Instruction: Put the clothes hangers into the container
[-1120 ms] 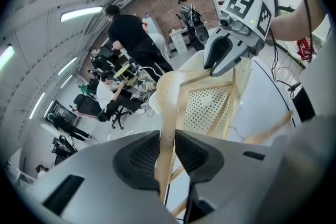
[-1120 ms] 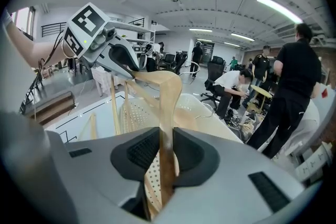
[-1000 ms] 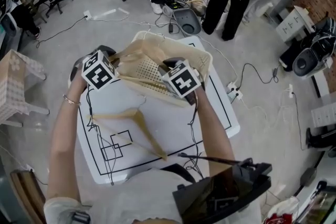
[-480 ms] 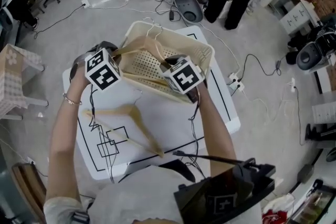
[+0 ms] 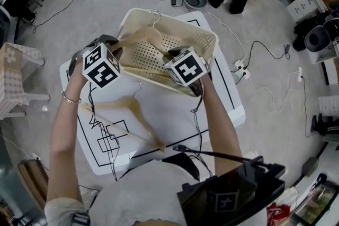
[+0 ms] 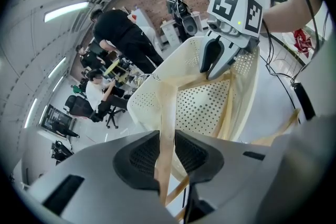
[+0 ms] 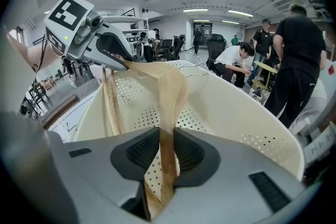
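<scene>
A pale wooden hanger (image 5: 144, 36) is held over the cream perforated basket (image 5: 211, 42), with its metal hook toward the far rim. My left gripper (image 5: 115, 50) is shut on the hanger's left arm (image 6: 167, 113). My right gripper (image 5: 170, 58) is shut on its right arm (image 7: 168, 97). In the left gripper view the right gripper (image 6: 218, 57) shows across the basket (image 6: 210, 105); the right gripper view shows the left gripper (image 7: 110, 47) the same way. A second wooden hanger (image 5: 135, 112) lies flat on the white table (image 5: 175, 114), in front of the basket.
The basket stands at the table's far side. Black line markings (image 5: 114, 140) cover the table's near left. A black device (image 5: 233, 196) sits near the person's body. People, office chairs and floor cables (image 5: 265, 87) surround the table, and a small side table (image 5: 13, 74) stands at the left.
Both grippers have sunk a little with the hanger, deeper into the basket. The hanger on the table has not moved.
</scene>
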Motion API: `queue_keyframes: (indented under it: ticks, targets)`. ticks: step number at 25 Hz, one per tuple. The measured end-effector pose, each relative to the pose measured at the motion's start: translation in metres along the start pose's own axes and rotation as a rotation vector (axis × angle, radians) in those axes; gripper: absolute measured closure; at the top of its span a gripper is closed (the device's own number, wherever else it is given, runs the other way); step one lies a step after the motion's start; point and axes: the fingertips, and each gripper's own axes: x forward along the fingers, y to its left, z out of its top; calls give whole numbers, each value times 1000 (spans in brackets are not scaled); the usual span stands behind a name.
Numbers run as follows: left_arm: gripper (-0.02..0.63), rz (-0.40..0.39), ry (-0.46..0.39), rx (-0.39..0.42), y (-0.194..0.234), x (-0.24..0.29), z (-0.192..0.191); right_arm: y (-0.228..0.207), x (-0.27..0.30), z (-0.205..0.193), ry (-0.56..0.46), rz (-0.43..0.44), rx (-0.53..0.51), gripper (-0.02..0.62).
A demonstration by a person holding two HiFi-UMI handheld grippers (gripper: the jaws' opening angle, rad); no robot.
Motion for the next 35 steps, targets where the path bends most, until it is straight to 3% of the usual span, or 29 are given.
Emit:
queue_keyframes:
  ticks: [6,19,28,35]
  targets:
    - [512,6,-8,9,-3,3,4,11,5,-6,37,42,45,505]
    - [508,-18,-20,16,-9,7,12,-4,8,-5,31,-16,57,494]
    - [471,-56,-45,-26,-13,3,13,-9,-1,-1,-4,-19,76,468]
    - [471,-42,-97,-84,-12,-16,18,-13,-23,10,-68,-76,117,468]
